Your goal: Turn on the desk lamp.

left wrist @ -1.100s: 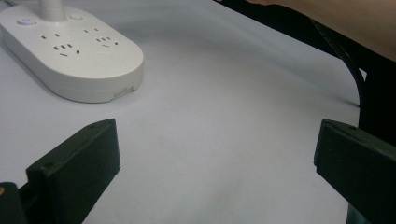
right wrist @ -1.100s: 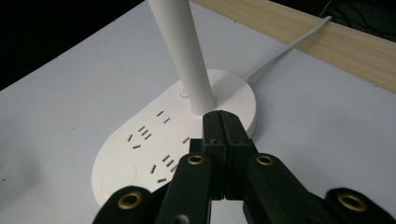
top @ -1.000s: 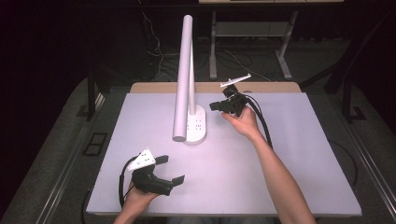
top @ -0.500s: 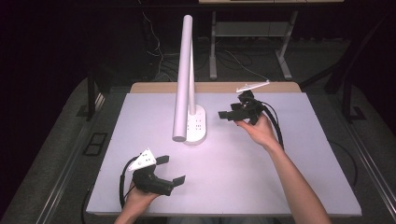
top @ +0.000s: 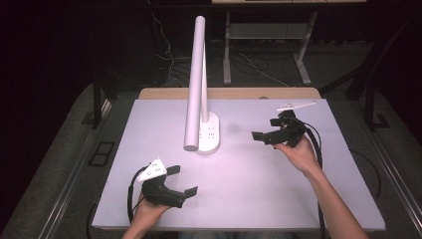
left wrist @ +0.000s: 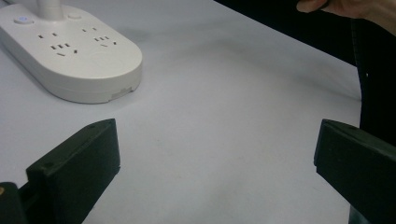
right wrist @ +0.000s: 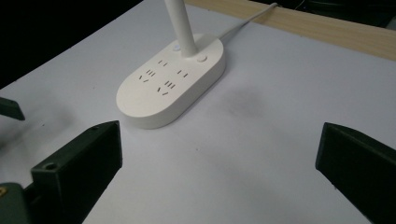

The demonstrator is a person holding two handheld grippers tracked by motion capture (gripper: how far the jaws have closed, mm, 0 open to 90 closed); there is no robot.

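Observation:
A white desk lamp stands at the middle of the table; its oval base (top: 209, 134) (left wrist: 70, 60) (right wrist: 170, 88) carries several sockets, and its long tube (top: 196, 74) leans toward me. My right gripper (top: 263, 128) (right wrist: 219, 158) hovers to the right of the base and points at it. Its jaws have just been opening and now stand open with only bare table between them. My left gripper (top: 183, 180) (left wrist: 217, 158) rests near the front left edge, open and holding nothing, aimed past the base.
The white table top (top: 249, 179) ends in a wooden strip (top: 229, 93) at the far side. The lamp's cable (right wrist: 247, 21) runs off over that strip. Black cables trail from both grippers, and a desk frame (top: 298, 59) stands behind.
My right gripper has drawn away from the lamp base toward the right, and its jaws have spread apart. The left gripper and the lamp have stayed where they were.

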